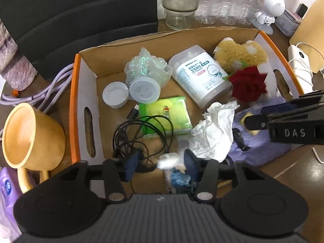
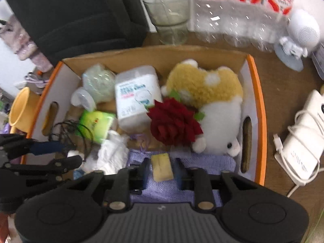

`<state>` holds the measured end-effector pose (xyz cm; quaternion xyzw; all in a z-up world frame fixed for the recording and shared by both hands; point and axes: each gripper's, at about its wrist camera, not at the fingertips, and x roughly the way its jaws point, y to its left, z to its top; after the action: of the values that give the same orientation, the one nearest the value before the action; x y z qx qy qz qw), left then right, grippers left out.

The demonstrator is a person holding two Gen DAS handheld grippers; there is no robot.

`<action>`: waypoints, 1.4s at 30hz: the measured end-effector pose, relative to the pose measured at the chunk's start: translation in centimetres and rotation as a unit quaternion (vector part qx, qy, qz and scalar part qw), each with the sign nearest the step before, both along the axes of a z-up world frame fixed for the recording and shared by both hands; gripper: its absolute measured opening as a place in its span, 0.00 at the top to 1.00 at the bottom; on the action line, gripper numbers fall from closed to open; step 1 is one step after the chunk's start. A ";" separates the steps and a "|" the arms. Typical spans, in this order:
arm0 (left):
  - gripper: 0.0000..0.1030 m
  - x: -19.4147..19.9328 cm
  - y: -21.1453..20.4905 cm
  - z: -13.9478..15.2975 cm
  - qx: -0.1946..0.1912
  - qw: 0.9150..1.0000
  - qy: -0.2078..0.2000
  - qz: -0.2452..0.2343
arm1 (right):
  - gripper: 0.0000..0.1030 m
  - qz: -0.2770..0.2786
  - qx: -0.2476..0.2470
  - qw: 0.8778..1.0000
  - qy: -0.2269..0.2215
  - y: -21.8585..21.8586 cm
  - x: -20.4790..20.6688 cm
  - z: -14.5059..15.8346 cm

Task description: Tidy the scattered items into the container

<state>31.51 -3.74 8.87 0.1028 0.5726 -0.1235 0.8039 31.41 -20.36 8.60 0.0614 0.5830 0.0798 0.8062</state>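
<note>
Both grippers point down into the box (image 1: 89, 68), which is already full: plush (image 2: 212, 93), rose (image 2: 174, 123), jar (image 1: 200, 75), tissue (image 1: 214, 131).

The right gripper (image 2: 161, 172) has its jaws apart, not pressing, around a yellow piece (image 2: 162, 167) on the purple cloth (image 2: 202, 160). The left gripper (image 1: 160, 165) is also apart, over a small white-and-blue thing (image 1: 172, 162) (blurred).

Best, I think, to lift straight up, clear of the cable (image 1: 141, 135).

Only the left view shows the cup (image 1: 30, 137) outside; only the right view shows the whole plush.

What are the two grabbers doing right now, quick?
Left gripper: open, over a small white and blue item, not squeezing it.
Right gripper: open, over the purple cloth in the box.
</note>
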 end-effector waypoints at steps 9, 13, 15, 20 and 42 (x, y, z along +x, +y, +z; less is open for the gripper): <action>0.16 -0.9 1.1 12.9 -0.022 0.998 -0.055 0.018 | 0.34 0.005 -0.025 0.999 -0.042 -0.8 -1.3 10.4; 0.03 -1.7 1.2 16.3 -0.023 0.995 -0.086 0.045 | 0.11 0.002 -0.027 0.997 -0.073 -0.7 -2.4 15.5; 0.04 -2.0 0.9 15.7 -0.014 0.996 -0.077 0.048 | 0.11 0.012 -0.027 0.997 -0.074 -0.3 -3.0 16.3; 0.03 -3.7 0.8 14.2 -0.005 0.994 -0.096 0.055 | 0.11 0.000 -0.040 0.997 -0.070 -0.3 -4.4 16.0; 0.00 -10.2 1.9 10.0 -0.085 0.895 -0.418 0.129 | 0.04 -0.043 -0.024 0.904 -0.424 0.5 -11.8 11.4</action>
<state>21.34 -1.81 18.87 0.0014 0.1792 -0.0129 0.9837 19.59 -19.85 19.96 0.0276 0.1849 0.0493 0.9811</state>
